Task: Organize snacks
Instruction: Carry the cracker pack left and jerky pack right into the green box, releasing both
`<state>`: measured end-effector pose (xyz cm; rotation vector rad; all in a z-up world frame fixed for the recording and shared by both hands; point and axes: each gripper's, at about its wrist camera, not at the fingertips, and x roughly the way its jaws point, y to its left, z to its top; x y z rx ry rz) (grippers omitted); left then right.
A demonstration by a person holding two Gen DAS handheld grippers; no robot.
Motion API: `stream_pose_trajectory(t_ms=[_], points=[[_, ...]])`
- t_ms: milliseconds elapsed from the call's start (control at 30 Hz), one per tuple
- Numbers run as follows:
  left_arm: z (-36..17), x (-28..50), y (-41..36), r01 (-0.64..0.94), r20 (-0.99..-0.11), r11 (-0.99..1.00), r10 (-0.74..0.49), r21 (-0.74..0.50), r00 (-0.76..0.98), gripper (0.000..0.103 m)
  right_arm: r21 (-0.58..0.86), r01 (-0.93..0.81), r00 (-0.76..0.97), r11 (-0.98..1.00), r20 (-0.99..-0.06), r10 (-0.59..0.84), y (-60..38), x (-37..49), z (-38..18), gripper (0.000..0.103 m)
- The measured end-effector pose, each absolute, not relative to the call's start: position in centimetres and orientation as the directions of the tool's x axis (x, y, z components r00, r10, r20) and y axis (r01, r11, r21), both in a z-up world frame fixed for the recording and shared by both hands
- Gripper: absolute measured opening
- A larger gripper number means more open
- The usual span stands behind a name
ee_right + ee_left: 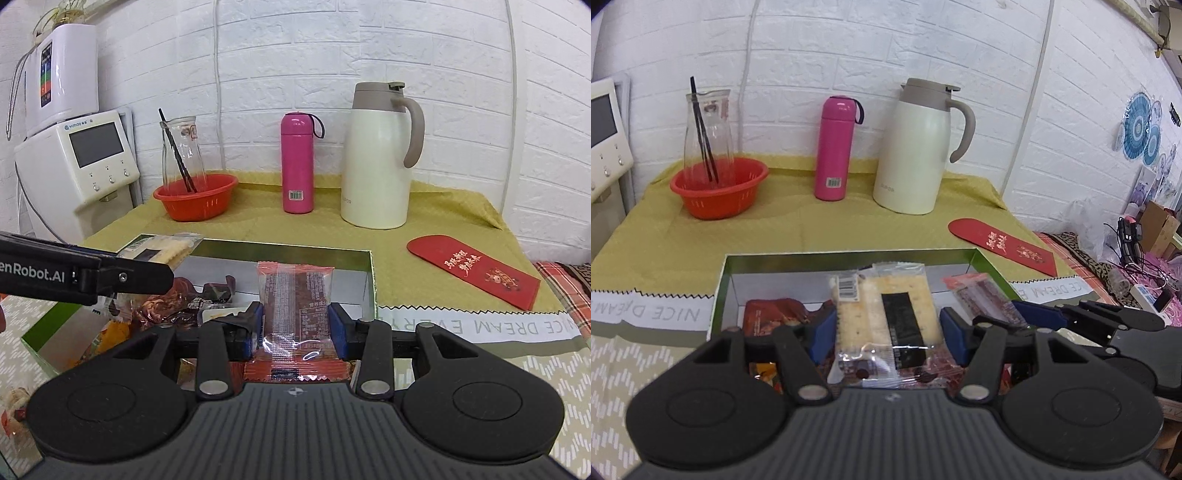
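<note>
Now the left gripper (886,328) is clamped on a cracker packet (864,314). Its two blue pads touch the long sides of the packet, which points forward and a little upward. In the right wrist view this packet hangs in the air over the far left corner of the box (812,264).

The right gripper (295,325) is clamped in the same way on a red snack packet (295,295). One blue pad touches each side of it, and its clear seam faces the camera. This packet is also in the air, over the right part of the box. The two grippers are side by side, near each other but apart.

The box is open, green outside and silver inside, and it lies on the near part of the table. Inside it are other snacks, among them a brown-red packet (772,314) on the left side.

Behind the box, on the yellow-green cloth (849,221), stand a red basket (718,188) with a glass jug (709,125) in it, a pink bottle (834,147) and a white thermos jug (916,147). A red envelope (1001,245) lies flat on the cloth, to the right of the box. A white machine (96,162) with a screen stands left of the table.
</note>
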<state>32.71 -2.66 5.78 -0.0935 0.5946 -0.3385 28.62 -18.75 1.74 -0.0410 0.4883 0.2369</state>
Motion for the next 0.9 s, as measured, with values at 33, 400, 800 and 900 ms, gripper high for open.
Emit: stream_pose_trajectory(t_ms=[33, 400, 800, 900], points=[[5.5, 32.8, -2.6, 0.277, -0.526, 0.943, -0.332, -0.184, 0.783, 0.073, 0.006, -0.256, 0.845, 0.967, -0.484, 0.227, -18.5, 28.9, 1.4, 0.079], [5.6, 31.0, -2.5, 0.242, -0.468, 0.958, -0.287, -0.154, 0.836, 0.098, -0.086, -0.31, 0.853, 0.947, -0.464, 0.238, -18.0, 27.3, 0.9, 0.103], [7.6, 26.8, -2.3, 0.249, -0.444, 0.958, -0.286, -0.141, 0.849, 0.098, -0.051, -0.312, 0.859, 0.949, -0.442, 0.259, -18.2, 23.4, 3.5, 0.103], [8.1, 25.3, -2.3, 0.255, -0.438, 0.957, -0.289, -0.135, 0.851, 0.098, -0.048, -0.321, 0.862, 0.946, -0.428, 0.271, -18.1, 21.9, 4.2, 0.103]])
